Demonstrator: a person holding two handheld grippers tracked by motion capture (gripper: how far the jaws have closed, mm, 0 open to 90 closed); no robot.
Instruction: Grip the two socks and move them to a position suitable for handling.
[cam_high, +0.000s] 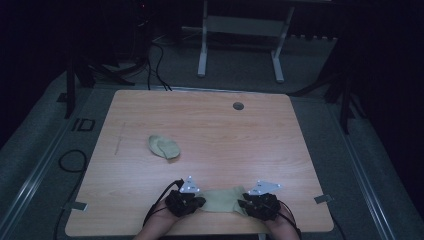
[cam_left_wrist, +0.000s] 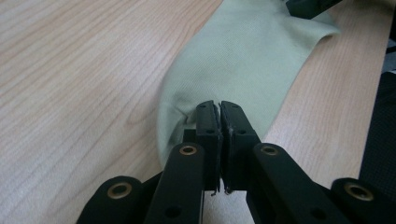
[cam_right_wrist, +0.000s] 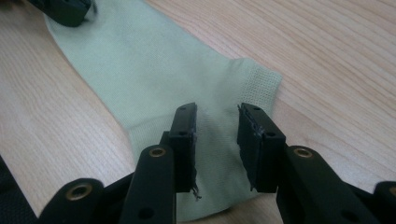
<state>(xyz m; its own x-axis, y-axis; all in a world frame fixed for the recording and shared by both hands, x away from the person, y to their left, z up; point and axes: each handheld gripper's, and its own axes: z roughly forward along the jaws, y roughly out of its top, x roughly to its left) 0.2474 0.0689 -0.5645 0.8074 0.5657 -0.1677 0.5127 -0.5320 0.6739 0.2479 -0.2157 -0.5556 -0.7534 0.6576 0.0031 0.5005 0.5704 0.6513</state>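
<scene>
Two pale green socks lay on the wooden table (cam_high: 210, 120): a flat one (cam_high: 220, 200) at the lower middle of the high view, stretched between the two grippers, and a folded or bunched one (cam_high: 164, 146) well apart at the left centre. The likeliest trouble came from the uneven hold. The left gripper (cam_left_wrist: 219, 112) had its jaws pressed together on one end of the flat sock, where the fabric puckered, while the right gripper (cam_right_wrist: 217, 122) stood with jaws parted astride the cuffed end, gripping nothing. Any pull or lift by the left alone would probably have dragged the sock across the wood and bunched it, and a careless closing of the right might have caught too little cloth and let it slip. Both forearms entered from the bottom edge of the high view, hands low and close to the table edge, the grippers angled inward toward each other over the sock.
</scene>
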